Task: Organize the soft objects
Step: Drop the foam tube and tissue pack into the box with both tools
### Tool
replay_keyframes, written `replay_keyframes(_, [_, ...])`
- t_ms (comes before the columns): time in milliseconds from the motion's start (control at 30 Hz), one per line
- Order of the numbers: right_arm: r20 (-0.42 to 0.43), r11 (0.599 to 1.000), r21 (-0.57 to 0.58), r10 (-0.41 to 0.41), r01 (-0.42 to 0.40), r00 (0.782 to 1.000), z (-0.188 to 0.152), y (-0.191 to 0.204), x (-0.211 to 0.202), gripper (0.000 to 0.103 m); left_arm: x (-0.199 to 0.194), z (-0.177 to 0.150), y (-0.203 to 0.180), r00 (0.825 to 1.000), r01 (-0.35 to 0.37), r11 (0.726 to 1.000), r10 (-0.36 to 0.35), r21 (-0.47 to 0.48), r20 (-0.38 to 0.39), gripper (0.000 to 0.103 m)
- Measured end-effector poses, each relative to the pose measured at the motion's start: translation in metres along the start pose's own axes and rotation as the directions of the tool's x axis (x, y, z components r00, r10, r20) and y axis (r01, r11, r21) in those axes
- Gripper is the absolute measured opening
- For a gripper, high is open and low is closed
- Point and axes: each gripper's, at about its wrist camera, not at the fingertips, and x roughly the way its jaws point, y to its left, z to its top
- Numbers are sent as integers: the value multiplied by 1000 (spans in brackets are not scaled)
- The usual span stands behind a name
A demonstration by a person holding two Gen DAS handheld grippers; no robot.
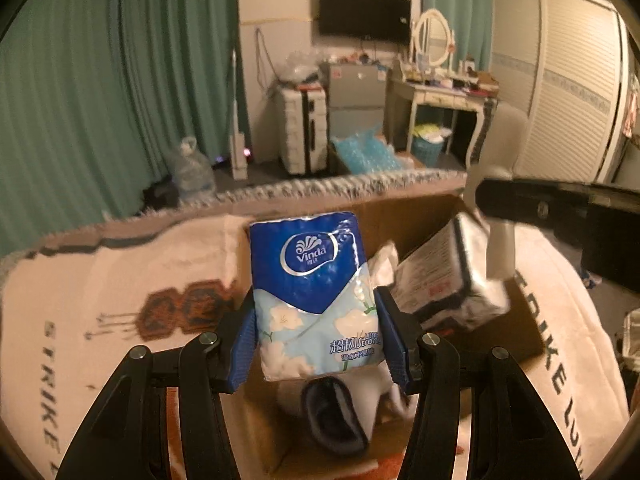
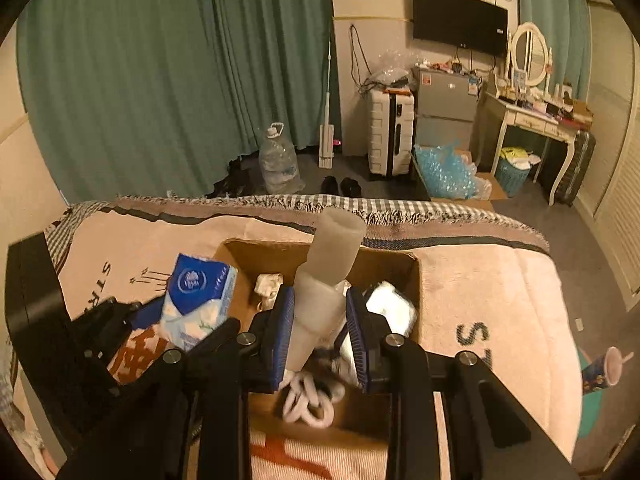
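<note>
Clamping blue Vinda tissue pack (image 1: 314, 300) in left gripper (image 1: 316, 340), right gripper (image 2: 320, 336) squeezing translucent stacked cups (image 2: 326, 284)

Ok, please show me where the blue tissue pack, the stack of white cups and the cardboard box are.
blue tissue pack (image 1: 308, 256): left wrist view, on its dark blue logo panel.
stack of white cups (image 2: 334, 248): right wrist view, on the top cup's side.
cardboard box (image 2: 384, 262): right wrist view, on its far inner wall.

tissue pack (image 1: 314, 300): blue, white flowers | box (image 2: 384, 268): brown | blanket (image 2: 492, 292): pink, checked edge
</note>
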Motion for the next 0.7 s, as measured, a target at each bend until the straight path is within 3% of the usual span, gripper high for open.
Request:
replay_keyframes(167, [-28, 1000, 0, -1, 1, 1000, 3, -11, 42, 28, 23, 4, -4, 1000, -12, 999, 12, 38, -6, 53])
replay_keyframes(300, [-23, 999, 44, 11, -10, 1000, -2, -22, 61, 31, 22, 7, -4, 999, -13, 999, 11, 50, 34, 56])
replay_keyframes(367, [-14, 997, 71, 24, -23, 1000, -4, -24, 63, 42, 22, 8, -8, 998, -42, 998, 39, 49, 47, 61])
replay_keyframes(400, [-12, 997, 73, 25, -24, 1000, -5, -26, 62, 46, 22, 8, -8, 998, -48, 998, 46, 48, 49, 71])
replay_keyframes(467, [-3, 997, 72, 9, -8, 1000, -5, -27, 56, 50, 17, 7, -9, 996, -73, 996, 71, 42, 60, 80])
replay_keyframes(700, [65, 997, 66, -31, 26, 997, 6, -28, -12, 50, -43, 22, -12, 991, -88, 996, 84, 33, 103, 81])
